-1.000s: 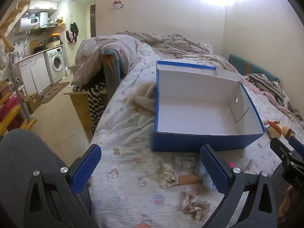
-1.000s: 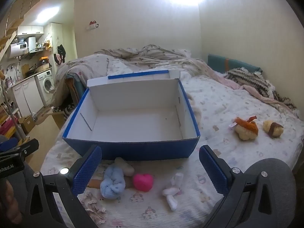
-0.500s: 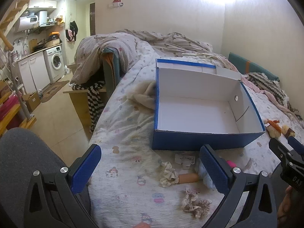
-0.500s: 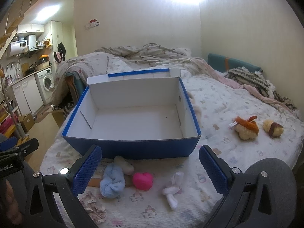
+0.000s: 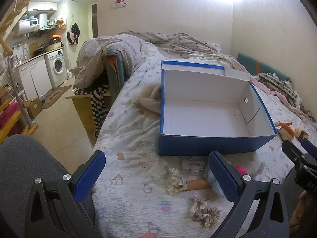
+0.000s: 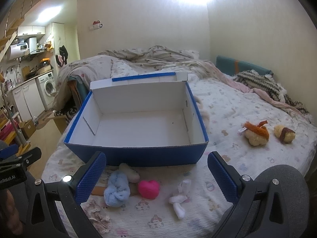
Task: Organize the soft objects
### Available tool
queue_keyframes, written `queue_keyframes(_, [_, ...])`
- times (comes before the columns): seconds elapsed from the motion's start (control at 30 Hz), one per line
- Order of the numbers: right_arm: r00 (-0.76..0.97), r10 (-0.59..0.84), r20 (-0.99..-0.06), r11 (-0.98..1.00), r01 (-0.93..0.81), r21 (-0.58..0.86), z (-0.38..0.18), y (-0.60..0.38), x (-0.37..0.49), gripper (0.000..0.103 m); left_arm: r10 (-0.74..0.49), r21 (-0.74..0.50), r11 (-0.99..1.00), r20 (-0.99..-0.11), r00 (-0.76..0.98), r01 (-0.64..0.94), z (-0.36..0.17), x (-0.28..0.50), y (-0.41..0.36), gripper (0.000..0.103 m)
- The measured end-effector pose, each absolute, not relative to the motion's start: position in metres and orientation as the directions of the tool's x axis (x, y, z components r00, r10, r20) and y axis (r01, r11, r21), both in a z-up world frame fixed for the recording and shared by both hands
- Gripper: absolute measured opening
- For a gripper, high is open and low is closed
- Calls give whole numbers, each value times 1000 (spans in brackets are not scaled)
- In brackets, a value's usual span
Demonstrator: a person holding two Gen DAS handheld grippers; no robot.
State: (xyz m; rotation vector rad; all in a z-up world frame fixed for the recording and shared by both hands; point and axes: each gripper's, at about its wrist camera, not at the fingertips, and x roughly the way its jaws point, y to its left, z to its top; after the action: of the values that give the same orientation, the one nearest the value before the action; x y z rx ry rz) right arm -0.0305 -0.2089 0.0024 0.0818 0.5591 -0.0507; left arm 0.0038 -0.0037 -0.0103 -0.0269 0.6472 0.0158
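bed point(image 6: 227, 107) | blue box point(image 6: 138, 156) near edge | both hand-held grippers agape

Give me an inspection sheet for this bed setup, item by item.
Surface: bed sheet with cartoon print, rumpled.
Job's things: open blue box, nothing in it; blue cloth, pink heart, white sock and scrunchies lie in front of it; two plush toys to its right.
Clutter: paper tags, striped blanket.
Grippers: left gripper and right gripper open, holding nothing.
Cables: nothing seen.
Surroundings: washing machine, kitchen counter, tiled floor.
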Motion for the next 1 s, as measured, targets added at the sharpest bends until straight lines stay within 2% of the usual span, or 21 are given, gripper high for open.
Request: queue_keyframes(1.0, [846, -26, -533, 995, 73, 68, 2, -212, -31, 103, 10, 4, 1000, -597, 802, -9, -8, 0, -7, 103])
